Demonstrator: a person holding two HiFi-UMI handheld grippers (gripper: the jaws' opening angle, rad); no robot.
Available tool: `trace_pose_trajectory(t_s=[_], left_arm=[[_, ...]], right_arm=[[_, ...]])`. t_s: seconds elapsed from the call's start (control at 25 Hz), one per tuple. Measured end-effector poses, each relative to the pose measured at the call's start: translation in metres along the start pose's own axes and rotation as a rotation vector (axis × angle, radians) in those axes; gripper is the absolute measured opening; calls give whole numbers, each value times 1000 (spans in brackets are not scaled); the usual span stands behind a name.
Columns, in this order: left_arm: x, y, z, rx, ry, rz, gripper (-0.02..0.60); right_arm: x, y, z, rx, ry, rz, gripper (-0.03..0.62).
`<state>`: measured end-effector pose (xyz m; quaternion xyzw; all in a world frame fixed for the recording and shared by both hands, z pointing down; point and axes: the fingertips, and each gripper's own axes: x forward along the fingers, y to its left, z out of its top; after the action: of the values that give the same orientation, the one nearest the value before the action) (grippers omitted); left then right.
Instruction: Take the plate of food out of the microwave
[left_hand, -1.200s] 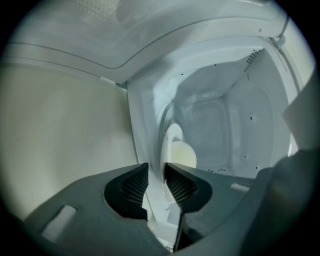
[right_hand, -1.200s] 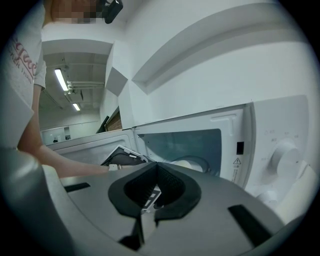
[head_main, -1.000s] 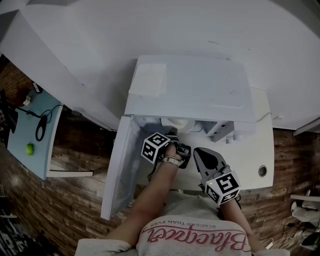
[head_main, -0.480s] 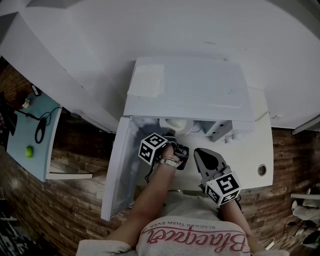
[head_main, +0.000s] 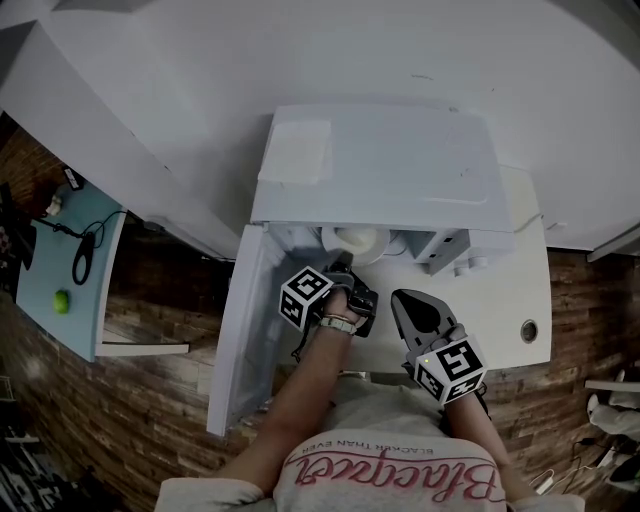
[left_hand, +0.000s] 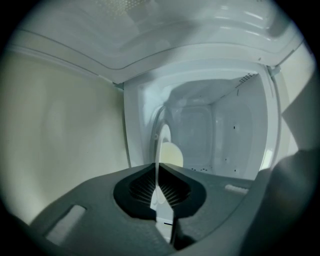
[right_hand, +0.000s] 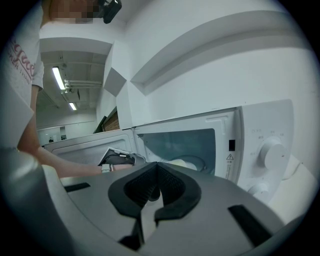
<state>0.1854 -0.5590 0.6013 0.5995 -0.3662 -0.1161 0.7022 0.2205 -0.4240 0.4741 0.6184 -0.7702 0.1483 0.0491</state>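
Note:
The white microwave (head_main: 380, 170) stands with its door (head_main: 245, 320) swung open to the left. A white plate (head_main: 352, 240) with pale food (left_hand: 171, 154) sits at the cavity mouth. My left gripper (head_main: 345, 268) reaches into the opening. Its jaws have just been closing and are now shut on the plate's rim (left_hand: 159, 150), which shows edge-on between the pads. My right gripper (head_main: 403, 298) hovers in front of the microwave, right of the left one, shut with nothing in it. From the right gripper view the plate (right_hand: 182, 164) and the left gripper (right_hand: 117, 157) show inside the opening.
A white folded sheet (head_main: 297, 152) lies on the microwave's top. The control panel with knobs (right_hand: 272, 152) is right of the cavity. The white counter (head_main: 528, 290) has a round hole. A pale blue table (head_main: 70, 270) with a cable stands far left.
The left gripper has shifted slightly at the microwave mouth, and a little more of the plate shows under the top's edge. The right gripper has kept still.

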Motion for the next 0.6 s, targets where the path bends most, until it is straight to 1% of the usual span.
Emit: trace_pose_trajectory(t_s=[0.2, 0.6], left_arm=[[-4, 2, -3, -9, 14, -48, 12], [-13, -1, -10, 7, 46, -86, 12]], right_arm=[[-2, 5, -1, -4, 4, -4, 12], [-4, 21, -3, -18, 1, -12, 12]])
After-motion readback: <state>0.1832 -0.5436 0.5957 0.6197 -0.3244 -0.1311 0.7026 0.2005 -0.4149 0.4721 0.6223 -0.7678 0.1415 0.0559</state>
